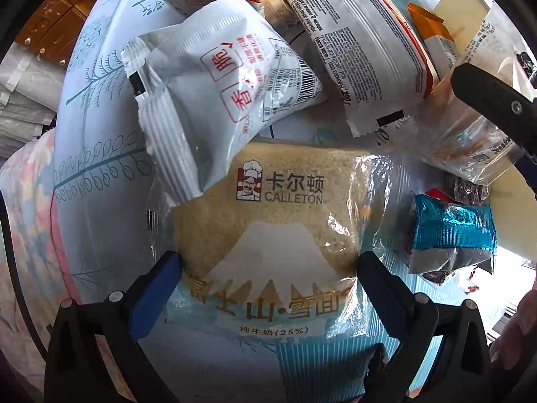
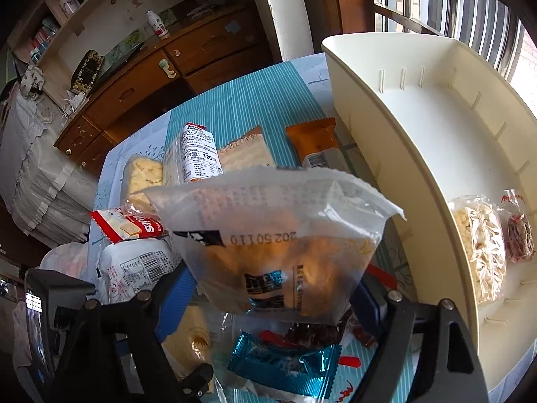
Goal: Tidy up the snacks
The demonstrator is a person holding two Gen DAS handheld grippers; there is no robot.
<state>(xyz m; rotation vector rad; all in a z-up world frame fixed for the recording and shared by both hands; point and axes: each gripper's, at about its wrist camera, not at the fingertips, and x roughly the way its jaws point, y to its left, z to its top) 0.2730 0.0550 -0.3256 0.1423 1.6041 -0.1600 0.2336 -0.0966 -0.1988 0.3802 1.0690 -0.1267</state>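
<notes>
Cream rectangular plastic bin [image 2: 419,127] lies at two o'clock from the right gripper [image 2: 278,288], long axis running toward four o'clock. Right jaws are clenched on a clear crinkled snack bag [image 2: 282,235], held aloft; this arm is nearer the bin. Left gripper [image 1: 268,265] jaws are closed against the Calleton bread packet [image 1: 268,221] at twelve o'clock.
</notes>
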